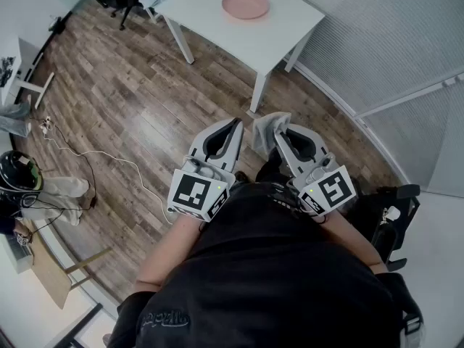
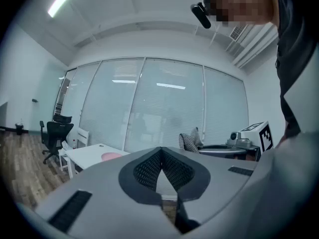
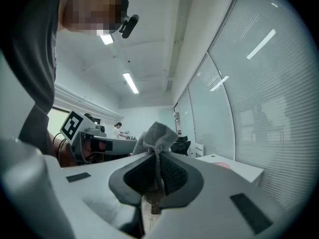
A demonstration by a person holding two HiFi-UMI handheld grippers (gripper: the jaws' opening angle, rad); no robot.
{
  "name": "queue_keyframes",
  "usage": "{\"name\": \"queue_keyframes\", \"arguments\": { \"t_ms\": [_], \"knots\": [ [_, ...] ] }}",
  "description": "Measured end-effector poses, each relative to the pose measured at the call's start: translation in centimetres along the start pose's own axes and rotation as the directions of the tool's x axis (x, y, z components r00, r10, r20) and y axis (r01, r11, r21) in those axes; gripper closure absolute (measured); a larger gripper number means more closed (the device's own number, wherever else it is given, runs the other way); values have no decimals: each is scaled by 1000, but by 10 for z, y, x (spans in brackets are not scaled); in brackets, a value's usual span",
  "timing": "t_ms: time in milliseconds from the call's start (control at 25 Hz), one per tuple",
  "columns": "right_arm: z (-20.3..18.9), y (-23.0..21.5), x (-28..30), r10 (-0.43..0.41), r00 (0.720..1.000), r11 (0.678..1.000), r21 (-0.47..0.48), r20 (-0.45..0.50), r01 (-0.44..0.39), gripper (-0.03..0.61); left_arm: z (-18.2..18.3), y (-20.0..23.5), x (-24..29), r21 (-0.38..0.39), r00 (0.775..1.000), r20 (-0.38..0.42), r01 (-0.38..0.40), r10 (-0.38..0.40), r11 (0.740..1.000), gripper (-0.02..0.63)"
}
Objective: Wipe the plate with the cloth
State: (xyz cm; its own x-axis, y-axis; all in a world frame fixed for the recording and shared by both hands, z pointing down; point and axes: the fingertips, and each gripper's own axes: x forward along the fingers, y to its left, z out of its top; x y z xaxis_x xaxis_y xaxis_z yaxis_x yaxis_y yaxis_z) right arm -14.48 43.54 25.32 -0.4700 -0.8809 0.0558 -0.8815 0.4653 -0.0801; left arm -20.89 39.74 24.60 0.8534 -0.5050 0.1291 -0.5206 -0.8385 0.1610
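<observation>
Right gripper (image 1: 284, 132) was clamped on the cloth (image 1: 265, 130), while the left gripper (image 1: 233, 127) was pinched together on nothing. The plate (image 1: 246, 4) sat on the white table (image 1: 290, 35), dead ahead at twelve o'clock and well apart. Only wooden floor (image 1: 145, 100) lay between, with a cable (image 1: 135, 165) trailing off at nine o'clock.

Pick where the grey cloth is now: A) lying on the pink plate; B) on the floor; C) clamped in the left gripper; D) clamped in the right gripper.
D: the cloth sticks up from the right gripper, whose jaws are shut on it; the pink plate sits bare on the table.
</observation>
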Motion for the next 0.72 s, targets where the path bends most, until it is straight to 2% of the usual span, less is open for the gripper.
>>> {"name": "queue_keyframes", "arguments": {
  "t_ms": [560, 720],
  "knots": [
    [-7, -16, 0, 2, 1000, 1000, 8, -5, -2, 541, -8, -2, 18, -11, 1000, -16, 5, -5, 1000, 600],
    [-5, -52, 3, 0, 1000, 1000, 17, 8, 0, 541, -7, 0, 53, -11, 1000, -25, 1, -1, 1000, 600]
  ]
}}
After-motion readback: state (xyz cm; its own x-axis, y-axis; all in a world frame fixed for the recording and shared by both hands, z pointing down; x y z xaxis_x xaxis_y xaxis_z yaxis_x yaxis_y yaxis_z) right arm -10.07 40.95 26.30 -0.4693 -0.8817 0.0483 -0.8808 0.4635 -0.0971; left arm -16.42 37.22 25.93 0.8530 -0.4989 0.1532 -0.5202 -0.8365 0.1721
